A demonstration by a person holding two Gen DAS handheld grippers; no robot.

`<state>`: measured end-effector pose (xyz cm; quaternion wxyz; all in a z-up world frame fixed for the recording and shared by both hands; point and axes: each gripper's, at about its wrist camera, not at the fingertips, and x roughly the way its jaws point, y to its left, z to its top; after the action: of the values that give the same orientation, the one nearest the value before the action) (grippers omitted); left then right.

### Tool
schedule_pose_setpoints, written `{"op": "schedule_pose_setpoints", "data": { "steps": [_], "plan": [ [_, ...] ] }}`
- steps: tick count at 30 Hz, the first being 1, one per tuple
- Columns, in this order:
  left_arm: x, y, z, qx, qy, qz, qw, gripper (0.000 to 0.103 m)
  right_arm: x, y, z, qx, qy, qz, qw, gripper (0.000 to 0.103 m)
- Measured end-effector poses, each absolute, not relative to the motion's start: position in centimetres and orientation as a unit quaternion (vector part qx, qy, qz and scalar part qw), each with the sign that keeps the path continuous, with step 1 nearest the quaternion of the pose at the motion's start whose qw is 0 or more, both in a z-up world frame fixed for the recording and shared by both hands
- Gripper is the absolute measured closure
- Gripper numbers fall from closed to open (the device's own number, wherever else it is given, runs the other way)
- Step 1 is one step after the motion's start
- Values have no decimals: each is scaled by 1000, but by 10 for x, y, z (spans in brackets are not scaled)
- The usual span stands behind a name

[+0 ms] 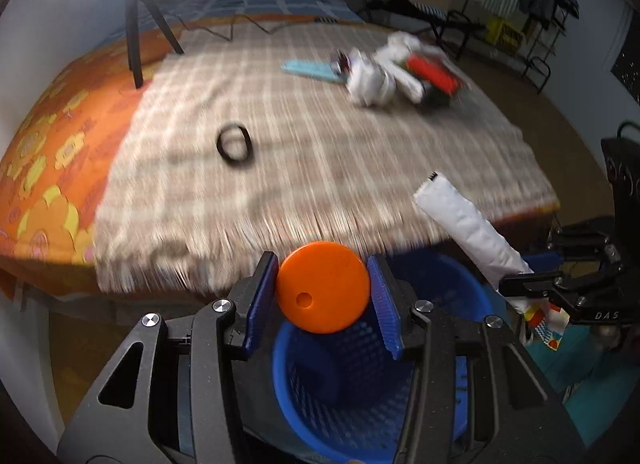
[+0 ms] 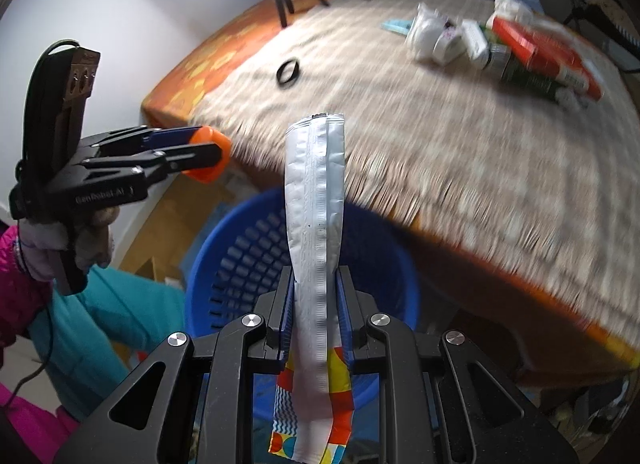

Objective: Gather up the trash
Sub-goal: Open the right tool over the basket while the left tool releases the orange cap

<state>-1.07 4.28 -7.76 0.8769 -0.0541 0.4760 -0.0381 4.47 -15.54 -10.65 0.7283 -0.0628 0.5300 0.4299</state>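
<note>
My left gripper is shut on an orange round lid, held by its edges above a blue perforated basket. In the right wrist view that same left gripper shows at the left with the orange lid at its tip. My right gripper is shut on a silver snack wrapper with a colourful printed end; the wrapper stands up above the blue basket. The left wrist view shows the wrapper and the right gripper at the right.
A bed with a checked blanket lies beyond the basket. On it sit a black ring, and a pile of white wrappers and a red box. A black tripod stands at the back left. A person's gloved hand holds the left gripper.
</note>
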Motion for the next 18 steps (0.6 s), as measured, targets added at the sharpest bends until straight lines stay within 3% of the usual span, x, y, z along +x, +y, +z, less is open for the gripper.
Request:
{"op": "schedule_pose_setpoints", "data": {
  "steps": [18],
  "plan": [
    [-41, -4, -152, -2, 546, -60, 836, 55, 16, -145, -167, -83, 593, 422, 681, 85]
  ]
}}
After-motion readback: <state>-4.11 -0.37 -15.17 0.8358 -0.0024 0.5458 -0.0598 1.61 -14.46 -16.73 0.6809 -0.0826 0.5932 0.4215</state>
